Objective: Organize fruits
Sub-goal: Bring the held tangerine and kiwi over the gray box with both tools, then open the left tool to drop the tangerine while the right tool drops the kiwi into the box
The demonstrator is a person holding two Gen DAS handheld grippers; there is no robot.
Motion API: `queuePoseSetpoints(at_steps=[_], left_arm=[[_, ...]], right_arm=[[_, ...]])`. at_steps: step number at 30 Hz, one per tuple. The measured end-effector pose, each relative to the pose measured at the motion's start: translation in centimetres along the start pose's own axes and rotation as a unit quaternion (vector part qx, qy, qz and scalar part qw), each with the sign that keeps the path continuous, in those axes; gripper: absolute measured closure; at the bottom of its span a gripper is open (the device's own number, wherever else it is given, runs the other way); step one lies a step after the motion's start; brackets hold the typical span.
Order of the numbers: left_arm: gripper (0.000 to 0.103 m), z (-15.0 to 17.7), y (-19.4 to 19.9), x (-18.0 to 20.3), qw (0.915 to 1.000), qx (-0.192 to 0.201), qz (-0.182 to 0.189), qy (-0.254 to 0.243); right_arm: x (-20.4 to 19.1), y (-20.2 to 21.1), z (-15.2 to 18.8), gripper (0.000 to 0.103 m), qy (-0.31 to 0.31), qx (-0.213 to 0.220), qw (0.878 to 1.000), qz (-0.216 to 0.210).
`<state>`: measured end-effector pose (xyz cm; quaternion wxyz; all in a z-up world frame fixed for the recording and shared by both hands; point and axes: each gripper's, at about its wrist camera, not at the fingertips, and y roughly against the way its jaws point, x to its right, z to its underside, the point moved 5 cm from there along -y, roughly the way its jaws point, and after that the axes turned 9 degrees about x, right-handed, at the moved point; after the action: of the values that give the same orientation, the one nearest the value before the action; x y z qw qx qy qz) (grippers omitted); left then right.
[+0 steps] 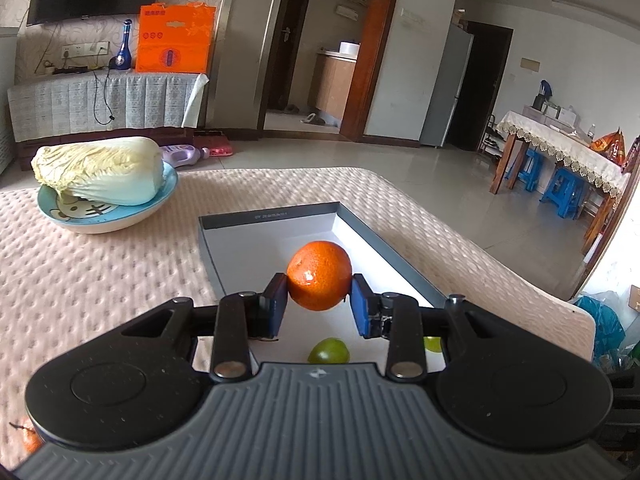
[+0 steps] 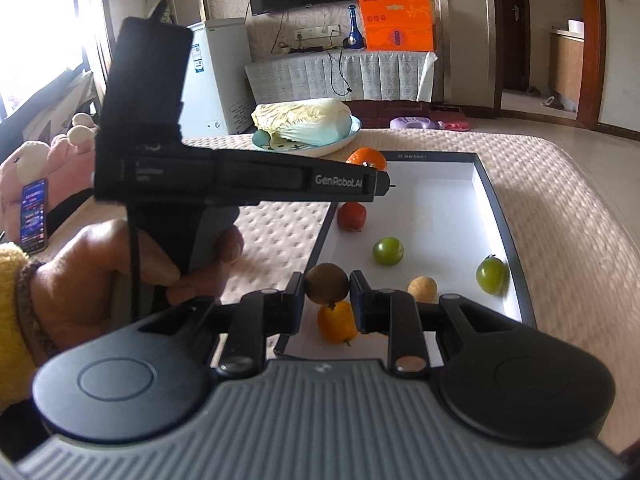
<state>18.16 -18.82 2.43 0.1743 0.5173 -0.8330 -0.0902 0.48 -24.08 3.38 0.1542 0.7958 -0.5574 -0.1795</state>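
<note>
1. Left wrist view: the left gripper (image 1: 319, 306) is holding an orange mandarin (image 1: 319, 275) between its blue fingers (image 1: 275, 305), which are standing narrow and pressing on the fruit's two sides.
2. The mandarin is hanging above the white floor of the shallow grey-walled tray (image 1: 400, 256), near the tray's middle, with bare floor beyond it toward the far wall. Judging from this, a release here would be dropping it inside the tray, not outside.
3. The mandarin is looking round, glossy and slightly dimpled, with no long axis to align.
4. A green fruit (image 1: 329, 351) is lying on the tray floor below and nearer than the mandarin, partly hidden by the gripper body.
5. Right wrist view: the right gripper (image 2: 327, 300) is gripping a brown kiwi-like fruit (image 2: 327, 283), its fingers (image 2: 294, 300) nearly together on it, over the tray's near left corner (image 2: 320, 240).
6. Under it an orange-yellow fruit (image 2: 337, 322) is lying; a red fruit (image 2: 351, 216), two green ones (image 2: 388, 251) (image 2: 491, 274) and a tan one (image 2: 421, 288) are resting apart on the tray floor.
7. The left gripper is reaching farther into the tray, the right staying nearer the front edge.
8. The tray is sitting on a quilted bed (image 2: 560, 200), beside a plate (image 2: 344, 140) carrying a cabbage (image 2: 304, 120).
</note>
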Motion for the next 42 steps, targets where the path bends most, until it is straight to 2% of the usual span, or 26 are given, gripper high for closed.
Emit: queuePoseSetpoints(at_steps=[14, 33, 37, 42], left_arm=[[0.064, 0.4, -3.1, 1.7, 0.9988, -0.012, 0.035, -0.032], [0.062, 0.0, -3.4, 2.1, 0.9983, -0.002, 0.045, -0.038], [0.039, -0.3, -3.1, 1.9, 0.9985, 0.009, 0.043, -0.032], [0.038, -0.5, -2.4, 1.8, 0.9986, 0.023, 0.032, -0.034]], right_arm=[[0.1, -0.5, 0.6, 0.075, 0.007, -0.018, 1.0, 0.005], [0.0, -1.1, 0.8, 0.076, 0.003, -0.026, 1.0, 0.004], [0.0, -1.3, 0.8, 0.075, 0.002, -0.024, 1.0, 0.002], [0.1, -1.7, 0.9, 0.075, 0.003, -0.023, 1.0, 0.004]])
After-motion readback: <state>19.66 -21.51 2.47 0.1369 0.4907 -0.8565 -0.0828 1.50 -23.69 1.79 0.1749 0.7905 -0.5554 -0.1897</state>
